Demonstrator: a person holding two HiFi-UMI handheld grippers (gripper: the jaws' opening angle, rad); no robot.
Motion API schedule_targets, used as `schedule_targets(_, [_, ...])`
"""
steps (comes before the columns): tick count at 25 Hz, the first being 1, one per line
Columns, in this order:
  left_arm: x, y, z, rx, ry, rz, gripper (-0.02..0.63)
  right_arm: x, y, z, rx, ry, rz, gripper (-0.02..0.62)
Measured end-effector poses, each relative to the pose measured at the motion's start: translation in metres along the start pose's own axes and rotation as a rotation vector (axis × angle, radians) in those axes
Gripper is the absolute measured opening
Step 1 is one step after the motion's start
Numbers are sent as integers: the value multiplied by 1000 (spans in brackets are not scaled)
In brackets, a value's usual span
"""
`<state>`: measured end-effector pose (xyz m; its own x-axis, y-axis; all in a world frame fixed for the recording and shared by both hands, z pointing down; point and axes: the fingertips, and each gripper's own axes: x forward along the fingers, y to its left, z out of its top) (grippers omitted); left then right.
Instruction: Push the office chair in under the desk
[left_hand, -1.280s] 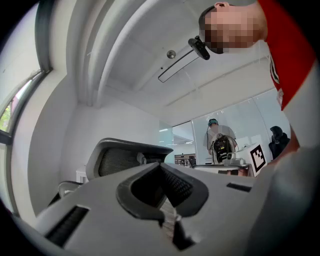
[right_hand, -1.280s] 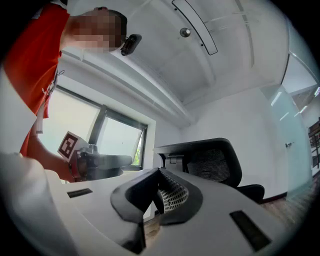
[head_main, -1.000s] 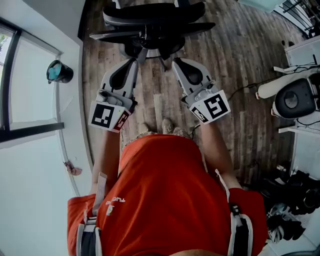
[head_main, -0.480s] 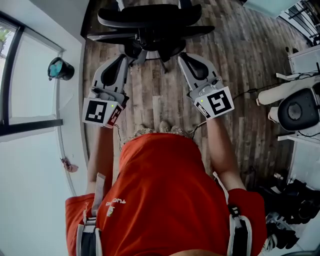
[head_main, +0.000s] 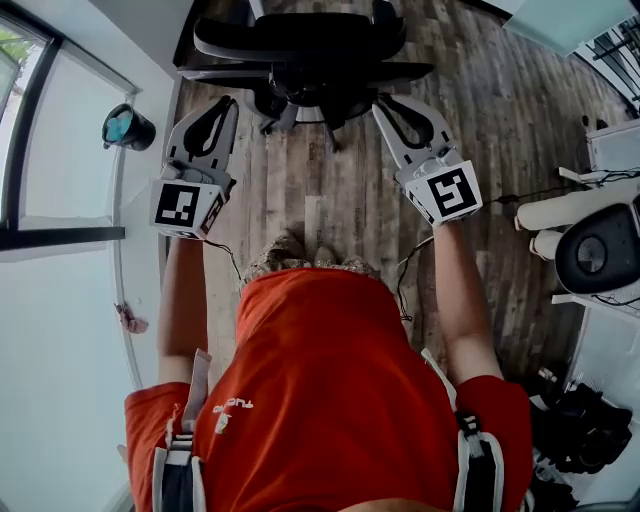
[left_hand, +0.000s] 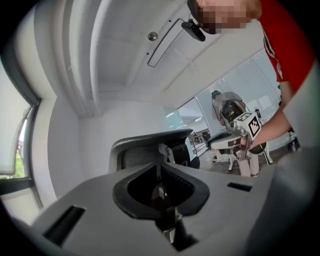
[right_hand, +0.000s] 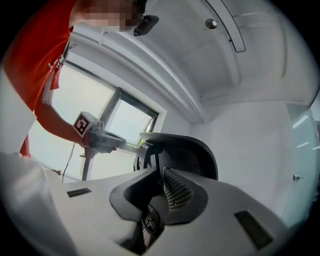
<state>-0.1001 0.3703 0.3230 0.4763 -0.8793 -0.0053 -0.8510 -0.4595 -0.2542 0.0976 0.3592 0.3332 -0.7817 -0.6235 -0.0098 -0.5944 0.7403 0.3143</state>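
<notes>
Squaring up behind the office chair (head_main: 300, 38) for the push

Our left tool (head_main: 222, 104) and right tool (head_main: 388, 100) both have their jaws pressed together on nothing, and sit either side of the backrest; we cannot tell if they touch it. The chair stands on the wooden floor (head_main: 300, 190) just ahead of us, back toward us, and we cannot pick out the tabletop beyond it. We judge it best to set both tips flat on the backrest at matching height and press evenly, so the casters roll straight instead of swinging the seat aside.
</notes>
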Motion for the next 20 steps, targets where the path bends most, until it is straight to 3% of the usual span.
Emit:
schedule_targets(5, [5,28,-15,111,87,5,127,5,-16,-11,-71,58,27,98])
schedule_targets(11, [19,60,-41,223,200,-28,205,13,-37,-38,-149,201,64,209])
schedule_targets(15, [29,77,-62,360,278,-87,265,17,-57,-59,-213,317,79,256])
schedule_targets(20, [43,104,-96,531,428,-165,295,23,-89,-92,-283,483,114,278])
